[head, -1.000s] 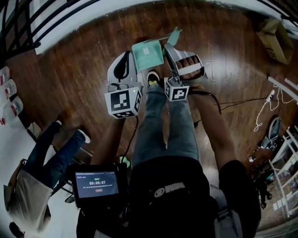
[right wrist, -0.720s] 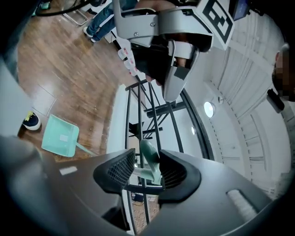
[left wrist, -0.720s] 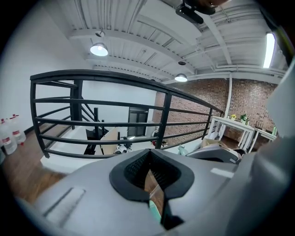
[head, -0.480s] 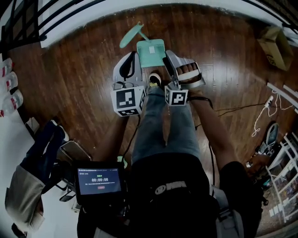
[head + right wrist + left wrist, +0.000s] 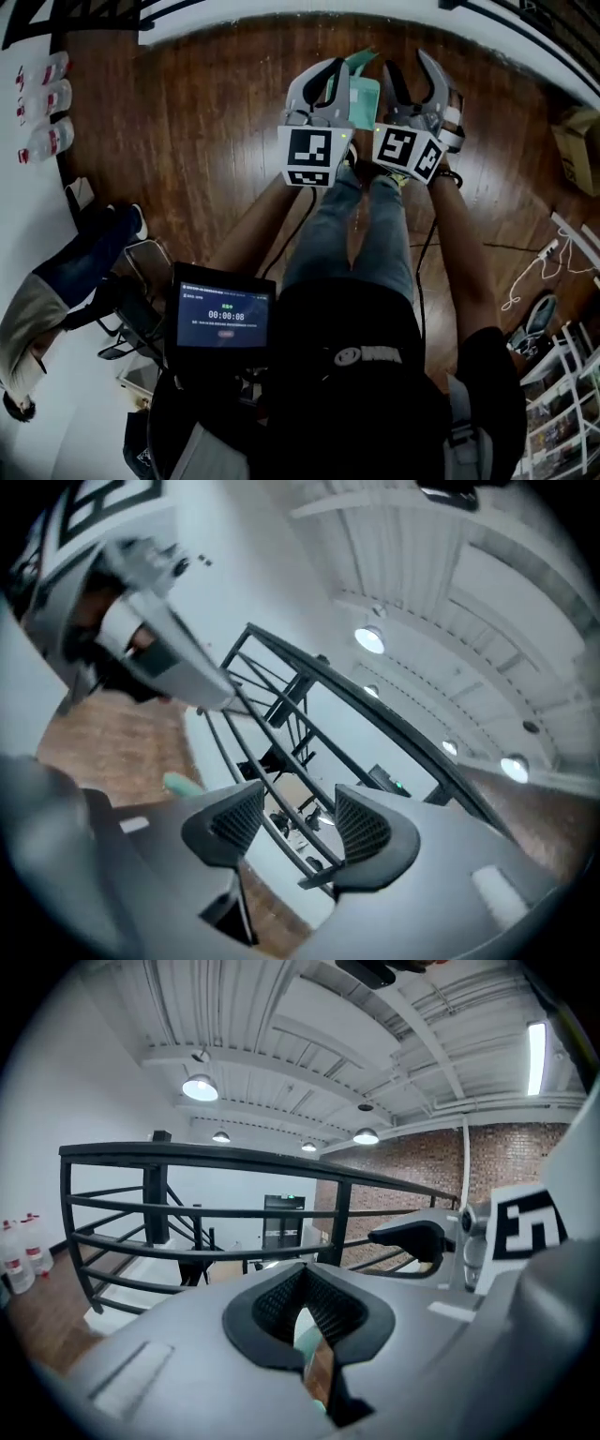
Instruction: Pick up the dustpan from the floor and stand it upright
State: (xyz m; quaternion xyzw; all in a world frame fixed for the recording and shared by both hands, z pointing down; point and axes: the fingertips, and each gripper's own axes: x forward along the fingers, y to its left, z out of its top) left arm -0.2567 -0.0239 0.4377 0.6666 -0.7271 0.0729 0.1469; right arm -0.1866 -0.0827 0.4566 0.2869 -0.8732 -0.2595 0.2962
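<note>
Dustpan, teal, sits between the two grippers in front of the person's knees, its handle end pointing away toward the black railing. It seems to be held up off the wooden floor, though the head view is too steep to be sure.

The left gripper has its jaws closed almost fully. In its own view a thin pale-green sliver of the dustpan is pinched between the ribbed pads.

The right gripper sits just beside the pan on its right side. Its jaws stand well apart, and between them only the railing and floor beyond can be seen. A teal tip shows off to the left of its jaws, outside the gap.

Bare boards lie ahead as far as the railing. To the left, bottles line the wall and a seated person is well apart from the grippers. To the right are a cardboard box and a white cable.
</note>
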